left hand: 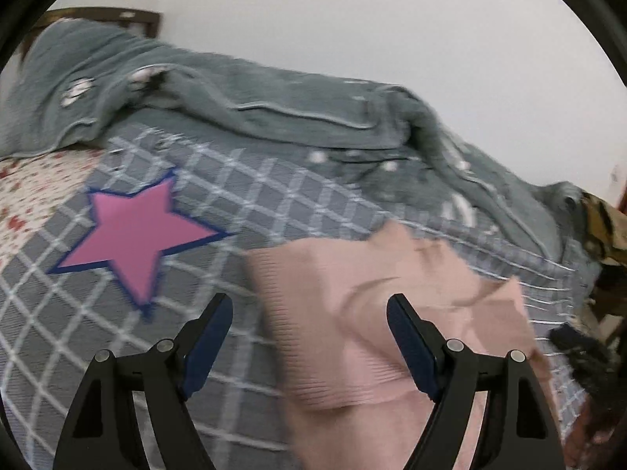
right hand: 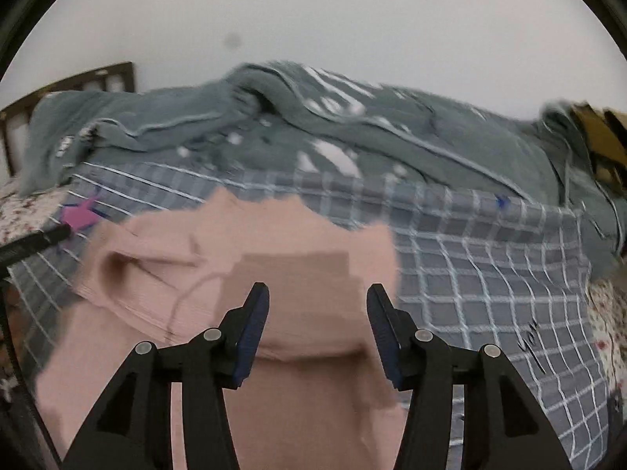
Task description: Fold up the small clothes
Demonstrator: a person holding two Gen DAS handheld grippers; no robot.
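Note:
A small pink ribbed garment [left hand: 376, 313] lies on a grey checked cloth [left hand: 243, 196] spread over the bed. In the left wrist view my left gripper [left hand: 309, 305] hovers over the garment's left edge, its jaws wide apart with nothing pinched. In the right wrist view the same pink garment [right hand: 274, 258] fills the middle, with folded layers showing. My right gripper [right hand: 317, 293] stands above it, jaws apart, pads clear of the cloth. The picture is blurred.
A pink star [left hand: 137, 231] with a blue outline is printed on the checked cloth. A rumpled grey-green blanket [right hand: 352, 133] lies along the far side by the white wall. A dark headboard [right hand: 78, 82] is at left, a floral sheet [left hand: 31, 188] beneath.

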